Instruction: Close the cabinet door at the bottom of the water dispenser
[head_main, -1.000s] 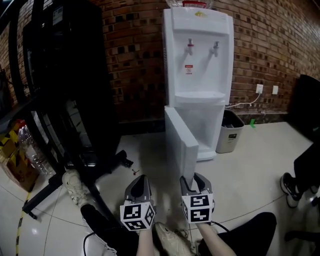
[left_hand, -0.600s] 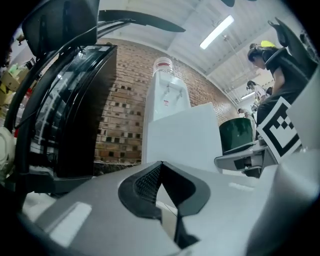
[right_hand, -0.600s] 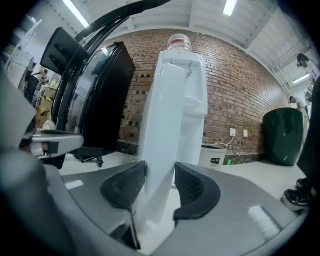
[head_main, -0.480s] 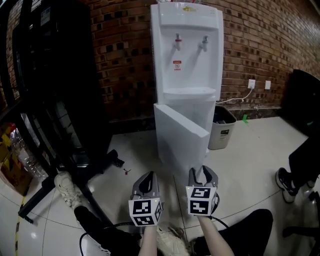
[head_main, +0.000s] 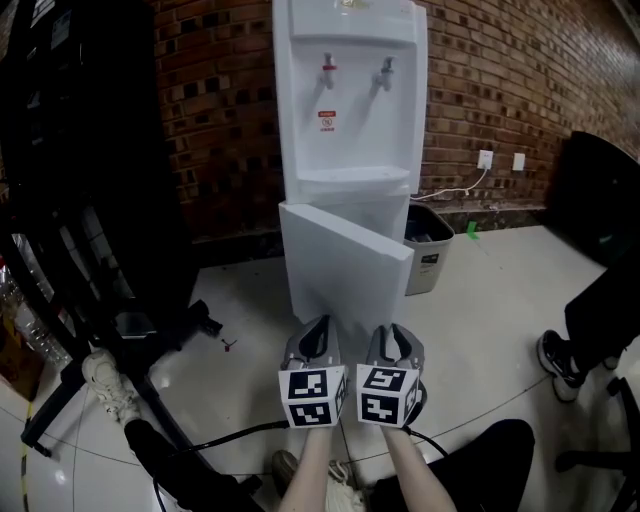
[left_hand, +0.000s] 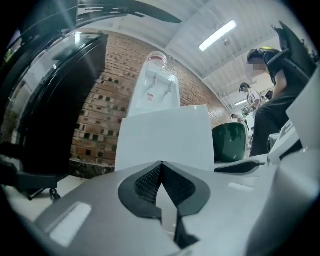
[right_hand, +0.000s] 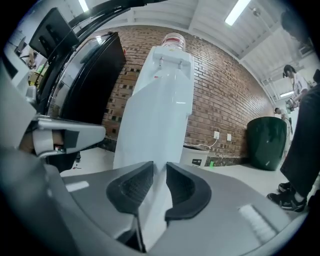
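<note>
**Door ajar, both grippers low in front of it**

Door first: the cabinet door (head_main: 345, 272) at the bottom of the white water dispenser (head_main: 350, 110) is not shut. It swings out toward me, its free edge to the right in the head view, standing off the cabinet front at an angle.

I have both grippers side by side, low and just in front of that door, pointing roughly level at it. The left gripper (head_main: 314, 334) has its jaws brought fully together, the ribbed pads meeting at the tips with nothing between them; in the left gripper view (left_hand: 161, 166) the door's flat face (left_hand: 165, 135) fills the space just beyond them. The right gripper (head_main: 394, 338) has a narrow slot left between its pads and the jaws are closing. In the right gripper view (right_hand: 160, 172) the pads press on nothing; the door (right_hand: 155, 130) shows through the gap, and I cannot tell whether its edge reaches in between them.

To the right of the dispenser a small waste bin (head_main: 428, 255) sits against the brick wall (head_main: 500, 80). A black rack (head_main: 90, 170) stands on the left.
</note>
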